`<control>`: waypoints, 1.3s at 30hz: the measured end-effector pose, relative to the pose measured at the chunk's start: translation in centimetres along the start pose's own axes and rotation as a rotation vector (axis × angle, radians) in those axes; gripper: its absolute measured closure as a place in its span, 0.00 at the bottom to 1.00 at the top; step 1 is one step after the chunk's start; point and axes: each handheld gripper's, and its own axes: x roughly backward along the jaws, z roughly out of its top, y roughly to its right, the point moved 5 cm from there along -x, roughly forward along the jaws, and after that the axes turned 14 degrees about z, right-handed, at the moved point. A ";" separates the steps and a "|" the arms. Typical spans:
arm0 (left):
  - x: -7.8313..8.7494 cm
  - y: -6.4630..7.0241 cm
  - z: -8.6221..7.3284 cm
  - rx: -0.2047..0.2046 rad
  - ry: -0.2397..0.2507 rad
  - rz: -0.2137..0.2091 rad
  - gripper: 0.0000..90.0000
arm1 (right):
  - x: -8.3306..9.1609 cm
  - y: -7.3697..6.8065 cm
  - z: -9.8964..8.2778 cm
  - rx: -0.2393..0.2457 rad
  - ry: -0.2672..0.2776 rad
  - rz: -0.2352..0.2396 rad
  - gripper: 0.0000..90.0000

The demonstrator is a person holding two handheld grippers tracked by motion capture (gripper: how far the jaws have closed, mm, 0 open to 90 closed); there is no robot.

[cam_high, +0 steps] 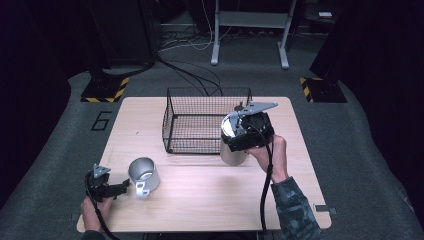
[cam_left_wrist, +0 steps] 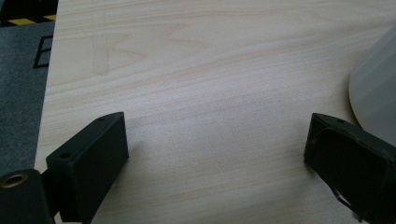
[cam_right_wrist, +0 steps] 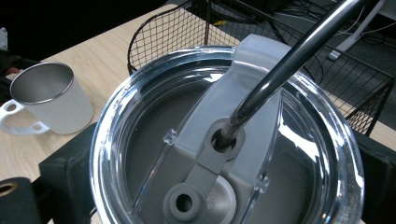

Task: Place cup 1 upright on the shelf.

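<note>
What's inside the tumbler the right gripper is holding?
A metal straw runs through the clear lid of the tumbler into it. Through the lid, only dim grey interior; any contents are hidden.

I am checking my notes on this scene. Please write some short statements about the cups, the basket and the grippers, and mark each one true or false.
1. The right gripper holds a tumbler that has a clear lid and a metal straw. True.
2. The tumbler is inside the wire basket. False: it is outside, at the basket's front right corner.
3. The left gripper is shut on the mug. False: its fingers are wide apart over bare table.
4. The mug stands upright with its handle towards the person. True.
5. The basket holds a plate. False: nothing shows inside it.
</note>
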 end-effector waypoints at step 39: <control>0.0 0.0 0.0 0.000 0.000 0.000 0.07 | 0.3 3.7 3.1 -0.012 -0.004 -0.062 0.04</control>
